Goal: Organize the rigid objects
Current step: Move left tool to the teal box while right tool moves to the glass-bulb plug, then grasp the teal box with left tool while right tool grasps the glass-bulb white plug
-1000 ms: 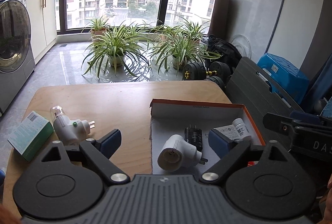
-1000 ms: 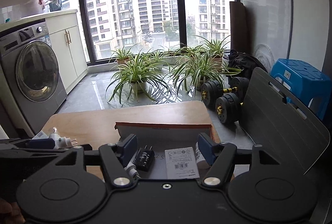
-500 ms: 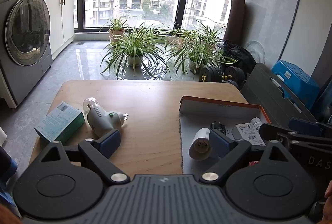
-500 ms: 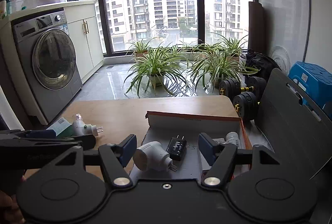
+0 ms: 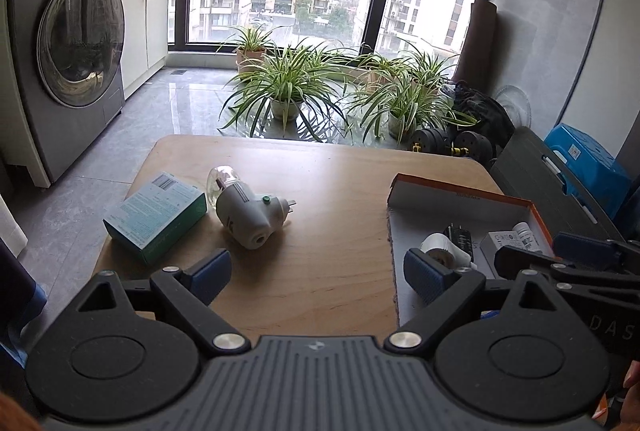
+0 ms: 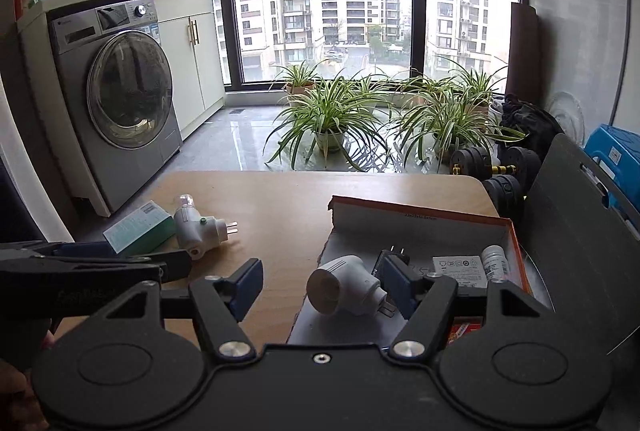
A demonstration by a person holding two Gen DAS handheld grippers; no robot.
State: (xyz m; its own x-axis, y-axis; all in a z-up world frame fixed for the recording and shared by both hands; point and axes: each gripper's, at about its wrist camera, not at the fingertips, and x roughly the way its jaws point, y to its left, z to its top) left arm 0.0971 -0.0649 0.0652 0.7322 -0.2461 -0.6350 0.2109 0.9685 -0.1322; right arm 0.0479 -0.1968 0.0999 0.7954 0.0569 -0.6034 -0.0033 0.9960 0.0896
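A white plug-in vaporizer with a clear bulb [image 5: 246, 217] lies on the wooden table [image 5: 340, 191] beside a green carton [image 5: 156, 217]; both also show in the right wrist view, the vaporizer [image 6: 198, 227] and the carton [image 6: 138, 227]. An orange-rimmed cardboard box [image 5: 472, 197] at the right holds a white plug adapter [image 6: 344, 285], a black charger [image 5: 460, 237], a white labelled packet [image 6: 458, 267] and a small white bottle [image 6: 494, 263]. My left gripper [image 5: 316, 271] is open and empty, near the vaporizer. My right gripper [image 6: 322, 285] is open and empty, over the box's left edge.
A washing machine [image 6: 120, 103] stands at the left on the floor. Potted plants [image 5: 288, 87] and dumbbells [image 6: 492, 161] lie beyond the table's far edge. A dark folded panel [image 6: 576, 215] and a blue stool [image 5: 584, 159] are at the right.
Both grippers have pulled back and shifted left, away from the box. The vaporizer and carton now sit nearer the middle of the left view. Nothing was grasped.
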